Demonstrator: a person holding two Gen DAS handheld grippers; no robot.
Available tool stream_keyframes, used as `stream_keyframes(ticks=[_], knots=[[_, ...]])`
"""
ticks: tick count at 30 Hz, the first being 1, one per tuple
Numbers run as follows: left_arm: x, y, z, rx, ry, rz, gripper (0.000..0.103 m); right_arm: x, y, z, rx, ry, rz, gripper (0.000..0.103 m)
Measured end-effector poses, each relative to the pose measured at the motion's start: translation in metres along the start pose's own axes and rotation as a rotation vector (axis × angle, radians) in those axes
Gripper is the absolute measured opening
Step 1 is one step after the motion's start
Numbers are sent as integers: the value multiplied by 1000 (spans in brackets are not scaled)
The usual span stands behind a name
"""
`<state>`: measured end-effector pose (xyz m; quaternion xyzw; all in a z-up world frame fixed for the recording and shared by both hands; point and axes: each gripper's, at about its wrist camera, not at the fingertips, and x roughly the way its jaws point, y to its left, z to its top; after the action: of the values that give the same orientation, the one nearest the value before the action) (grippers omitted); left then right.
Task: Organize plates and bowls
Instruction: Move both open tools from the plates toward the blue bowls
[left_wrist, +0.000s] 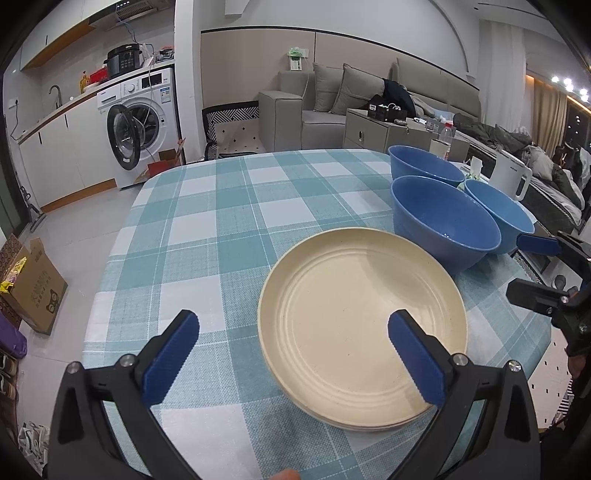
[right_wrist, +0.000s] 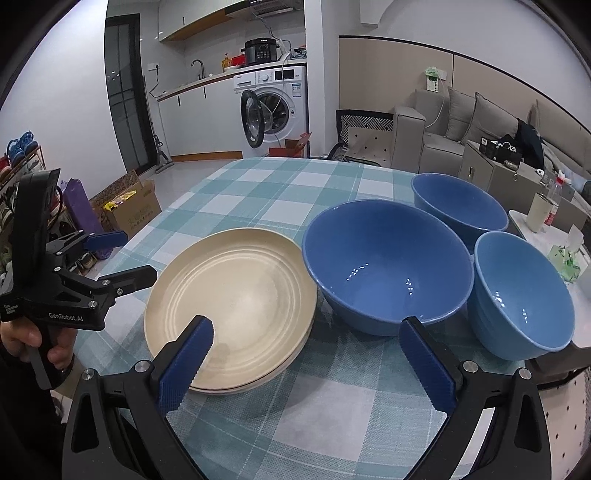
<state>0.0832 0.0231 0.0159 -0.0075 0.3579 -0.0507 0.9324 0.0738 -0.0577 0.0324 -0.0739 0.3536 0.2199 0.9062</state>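
Right wrist view: plates (right_wrist: 229, 295) are seen stacked on the surface (right_wrist: 258, 184), three bowls (right_wrist: 388, 269) set apart beside them, not yet nested. Both tools, left (left_wrist: 293, 334) and right (right_wrist: 308, 341), are held wide open, empty.

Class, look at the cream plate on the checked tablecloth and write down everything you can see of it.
The cream plate is round and shallow, with a raised rim and concentric ridges inside, matte and faintly speckled. It is empty and lies flat on top of at least one more plate of the same kind, whose edges show beneath. The stack sits on the tablecloth beside the large blue bowl; whether they touch is unclear. Neither gripper holds it.
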Motion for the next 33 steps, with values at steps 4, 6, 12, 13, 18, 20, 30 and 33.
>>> stream_keyframes(ticks=[4, 6, 12, 13, 18, 20, 30, 33], knots=[[0, -10, 6, 20, -11, -3, 103, -14, -14, 2, 33, -26, -15, 102], [-1, -16, 10, 30, -18, -16, 103, -20, -20, 3, 41, -38, -28, 102], [0, -32, 23, 54, -39, -37, 103, -40, -42, 7, 64, -78, -47, 102], [1, -35, 25, 60, -40, -40, 103, -43, -45, 9, 66, -86, -52, 102], [7, -49, 36, 88, -39, -38, 103, -60, -61, 12, 83, -115, -70, 102], [7, -53, 40, 95, -45, -34, 103, -65, -67, 14, 89, -123, -74, 102], [8, -67, 75, 74, -81, -63, 103, -88, -93, 21, 103, -146, -88, 102], [7, -74, 86, 84, -100, -78, 103, -93, -105, 24, 123, -148, -84, 102]])
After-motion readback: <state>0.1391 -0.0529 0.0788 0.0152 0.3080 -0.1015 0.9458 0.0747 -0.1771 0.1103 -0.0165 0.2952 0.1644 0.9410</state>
